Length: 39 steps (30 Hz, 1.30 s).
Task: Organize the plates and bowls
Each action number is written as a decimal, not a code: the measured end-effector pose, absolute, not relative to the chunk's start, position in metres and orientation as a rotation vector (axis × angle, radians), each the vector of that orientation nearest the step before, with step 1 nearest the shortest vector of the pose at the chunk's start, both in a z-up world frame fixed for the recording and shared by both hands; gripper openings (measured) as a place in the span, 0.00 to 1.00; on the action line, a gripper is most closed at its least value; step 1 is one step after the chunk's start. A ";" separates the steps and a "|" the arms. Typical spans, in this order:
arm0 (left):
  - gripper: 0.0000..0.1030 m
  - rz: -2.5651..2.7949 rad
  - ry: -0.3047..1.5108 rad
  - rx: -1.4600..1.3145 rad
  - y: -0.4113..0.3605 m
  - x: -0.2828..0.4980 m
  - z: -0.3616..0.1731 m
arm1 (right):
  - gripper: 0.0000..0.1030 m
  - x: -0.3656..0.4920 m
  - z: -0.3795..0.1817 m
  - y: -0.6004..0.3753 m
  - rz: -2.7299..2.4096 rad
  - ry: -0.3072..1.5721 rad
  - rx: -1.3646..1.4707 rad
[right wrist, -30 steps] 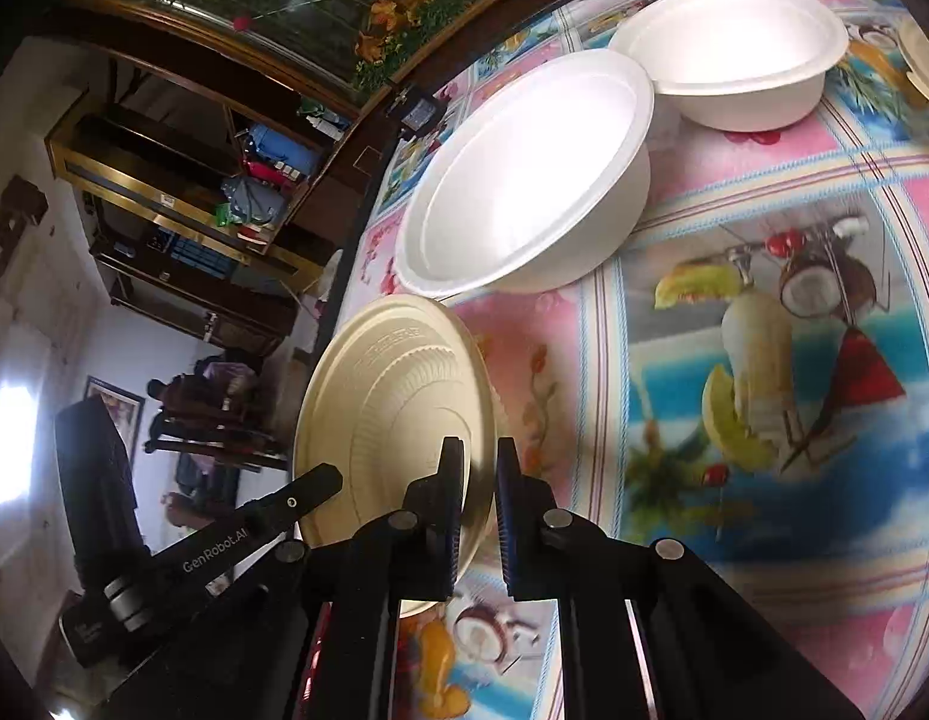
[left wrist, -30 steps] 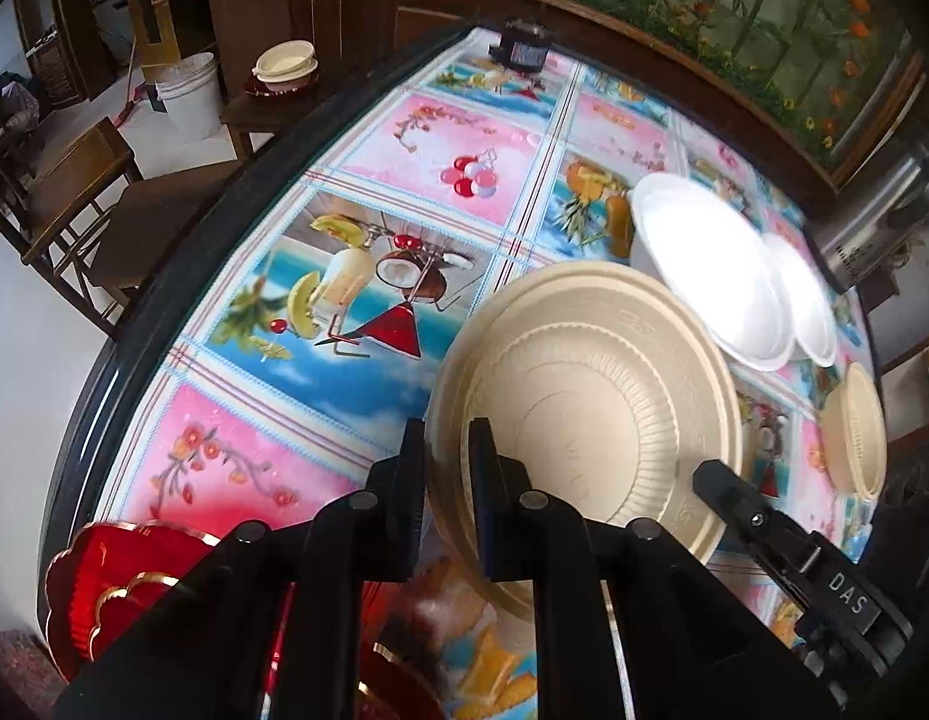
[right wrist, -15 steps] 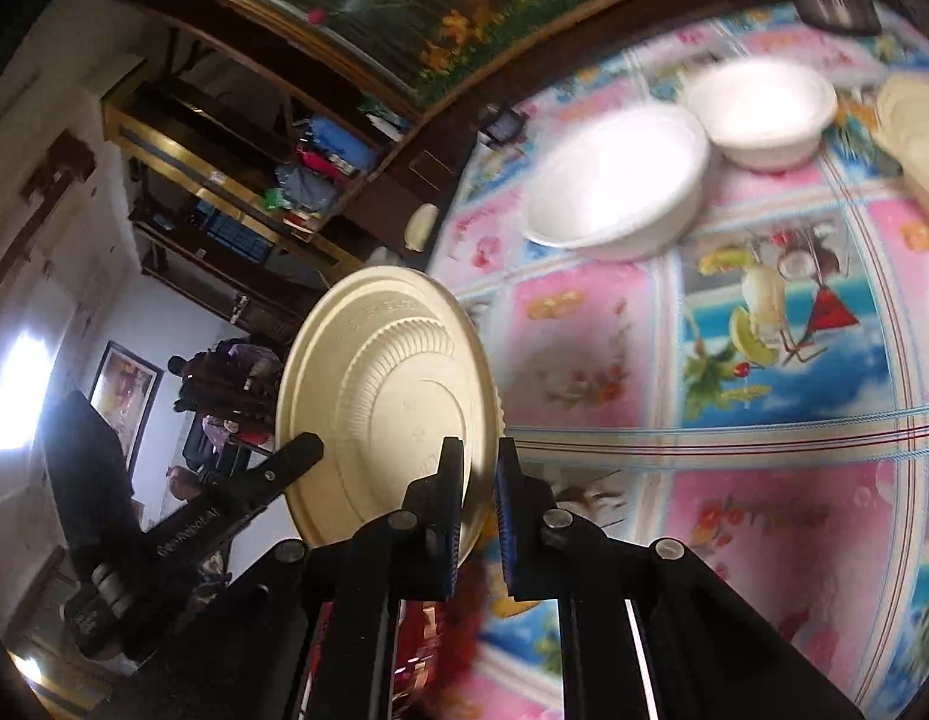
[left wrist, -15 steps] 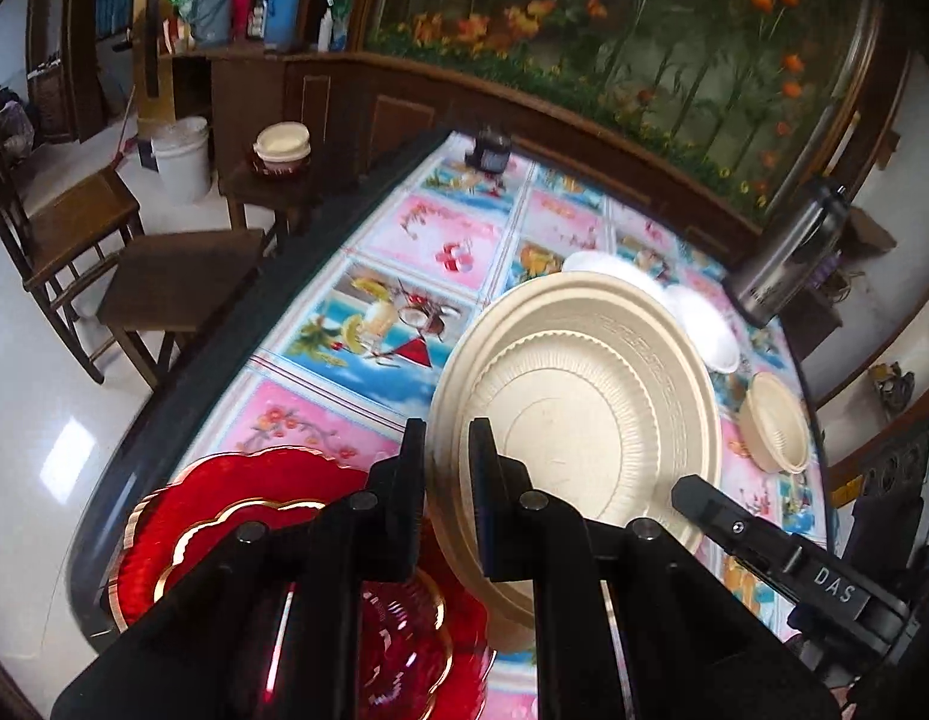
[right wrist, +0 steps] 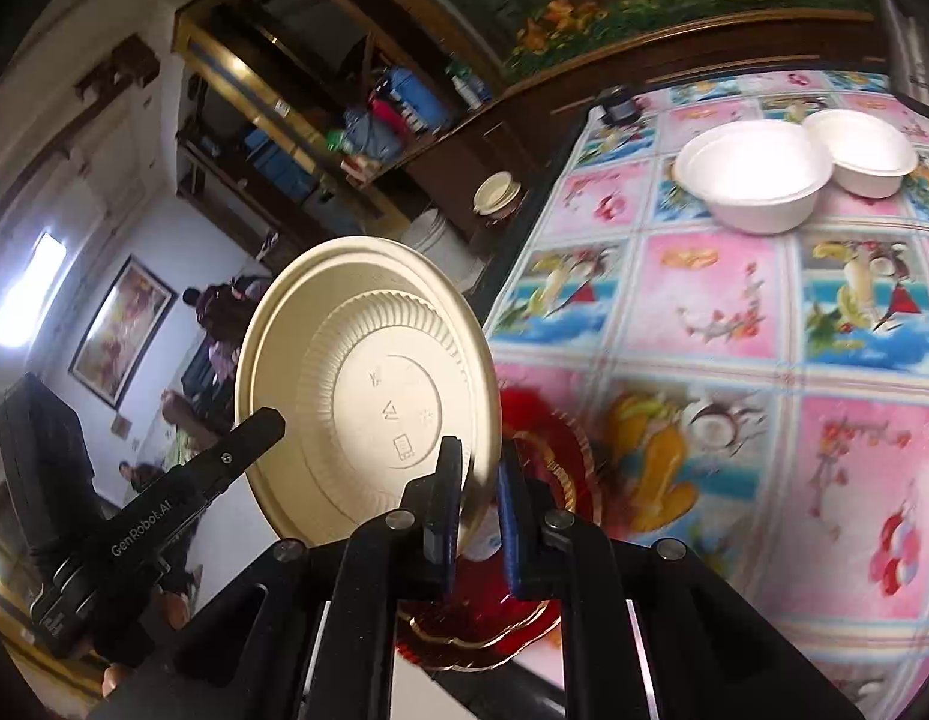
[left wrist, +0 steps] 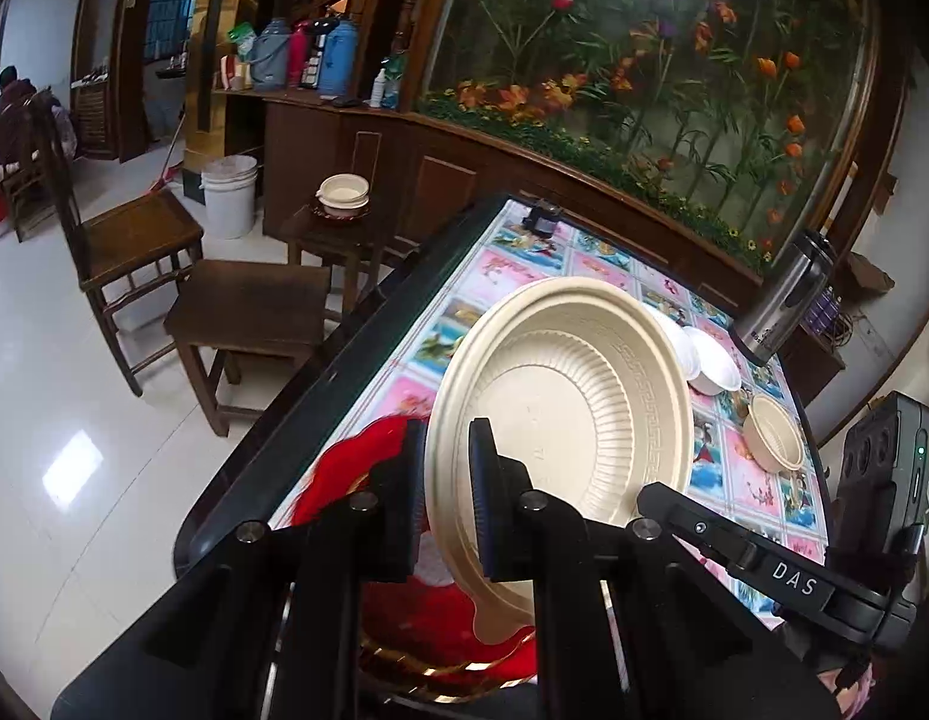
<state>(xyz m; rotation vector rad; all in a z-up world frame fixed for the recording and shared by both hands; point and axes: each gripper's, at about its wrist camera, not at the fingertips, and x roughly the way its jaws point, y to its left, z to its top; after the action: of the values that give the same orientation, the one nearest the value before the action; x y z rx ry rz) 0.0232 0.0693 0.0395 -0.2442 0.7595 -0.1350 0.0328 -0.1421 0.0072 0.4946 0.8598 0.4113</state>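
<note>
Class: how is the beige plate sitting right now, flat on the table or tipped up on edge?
Tipped on edge: the beige plate is off the table, its rim pinched by both tongs, left and right.

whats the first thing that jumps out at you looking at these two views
A big beige plate held up on edge above the table, its rim pinched by both the left gripper and the right gripper. Below it lies a red plate, and two white bowls sit farther back on the bright fruit-print tablecloth.

Plate (left wrist: 560, 396) above platter (left wrist: 440, 630) on table (left wrist: 524, 258)
</note>
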 end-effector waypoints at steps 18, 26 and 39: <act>0.11 -0.117 0.897 -0.213 0.082 0.014 -0.018 | 0.11 0.012 -0.028 -0.105 0.370 0.925 0.371; 0.11 -0.122 0.968 -0.196 0.075 0.017 -0.043 | 0.11 0.017 -0.055 -0.112 0.324 0.970 0.346; 0.25 -0.017 0.894 -0.153 0.089 0.004 -0.027 | 0.21 0.005 -0.045 -0.114 0.322 0.896 0.225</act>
<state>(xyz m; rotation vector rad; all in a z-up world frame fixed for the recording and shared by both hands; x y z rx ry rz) 0.0040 0.0894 -0.0268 -0.1528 0.8943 -0.0169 0.0054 -0.1142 -0.0446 0.2253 0.8962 0.3218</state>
